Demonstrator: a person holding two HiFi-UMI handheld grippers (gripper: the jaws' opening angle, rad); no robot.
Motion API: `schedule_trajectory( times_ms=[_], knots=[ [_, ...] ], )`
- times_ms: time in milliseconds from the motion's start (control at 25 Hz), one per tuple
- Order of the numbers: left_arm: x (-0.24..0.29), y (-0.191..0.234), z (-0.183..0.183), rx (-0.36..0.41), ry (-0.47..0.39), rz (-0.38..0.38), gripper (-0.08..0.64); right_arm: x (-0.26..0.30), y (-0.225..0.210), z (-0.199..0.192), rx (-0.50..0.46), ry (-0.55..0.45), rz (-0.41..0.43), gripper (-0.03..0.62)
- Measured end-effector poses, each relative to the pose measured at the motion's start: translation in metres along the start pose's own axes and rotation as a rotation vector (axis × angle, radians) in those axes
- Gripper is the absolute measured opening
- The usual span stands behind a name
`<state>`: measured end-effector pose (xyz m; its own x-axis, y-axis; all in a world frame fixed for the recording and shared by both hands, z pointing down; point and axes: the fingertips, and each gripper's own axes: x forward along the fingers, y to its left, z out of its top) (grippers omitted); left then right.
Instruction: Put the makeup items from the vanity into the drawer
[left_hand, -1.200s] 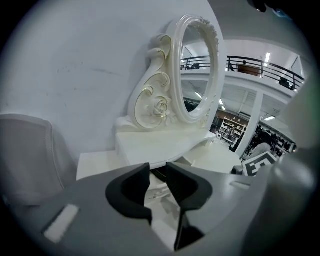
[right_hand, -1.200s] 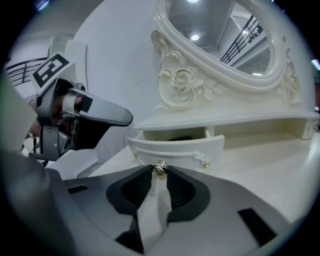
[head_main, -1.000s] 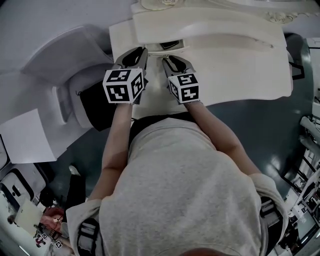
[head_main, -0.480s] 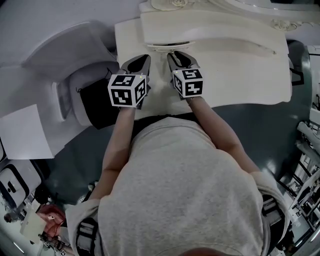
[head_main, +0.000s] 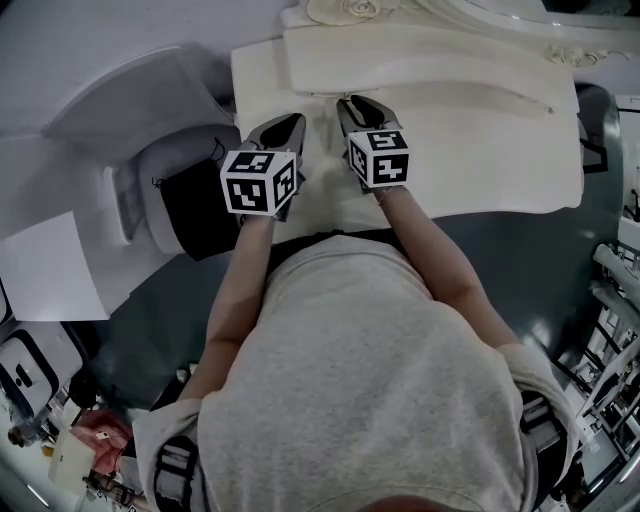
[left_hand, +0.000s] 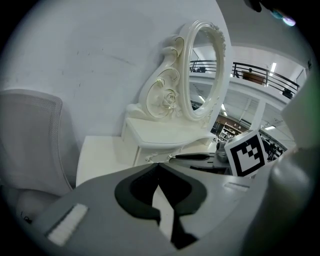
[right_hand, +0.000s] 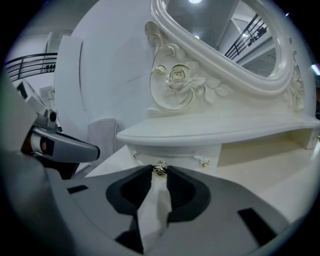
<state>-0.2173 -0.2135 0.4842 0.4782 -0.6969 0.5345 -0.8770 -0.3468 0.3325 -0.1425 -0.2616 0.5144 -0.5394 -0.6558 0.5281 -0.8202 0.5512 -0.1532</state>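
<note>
The white vanity (head_main: 480, 150) has a small drawer (right_hand: 172, 151) under its upper shelf, and the drawer front sits pushed in. A gold drawer knob (right_hand: 160, 169) is pinched between the tips of my right gripper (right_hand: 160, 172), which is shut on it at the shelf's front edge (head_main: 350, 100). My left gripper (head_main: 290, 122) hovers over the tabletop just left of it, shut and empty (left_hand: 158, 165). No makeup items show on the vanity in any view.
An oval mirror (right_hand: 225, 40) in a carved frame rises behind the shelf. A white chair with a dark seat (head_main: 185, 200) stands left of the vanity. A white sheet (head_main: 50, 275) lies on the floor further left. The person's torso fills the lower head view.
The drawer stood open with a dark gap a second ago and now sits shut. Both grippers have shifted slightly right and toward the vanity's back.
</note>
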Motion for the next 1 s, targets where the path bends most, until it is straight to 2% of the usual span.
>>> schedule_trajectory(
  times_ms=[360, 800, 1000],
  knots=[
    [0.008, -0.001, -0.002, -0.027, 0.013, -0.017, 0.009, 0.006, -0.002, 0.003, -0.001, -0.009, -0.003, 0.103],
    [0.007, -0.008, -0.002, -0.018, 0.013, -0.031, 0.009, 0.0, -0.002, 0.0, 0.053, -0.011, -0.009, 0.107],
    [0.004, -0.016, 0.001, -0.014, -0.01, -0.061, 0.009, -0.008, -0.001, 0.003, 0.074, -0.03, -0.004, 0.121]
  ],
)
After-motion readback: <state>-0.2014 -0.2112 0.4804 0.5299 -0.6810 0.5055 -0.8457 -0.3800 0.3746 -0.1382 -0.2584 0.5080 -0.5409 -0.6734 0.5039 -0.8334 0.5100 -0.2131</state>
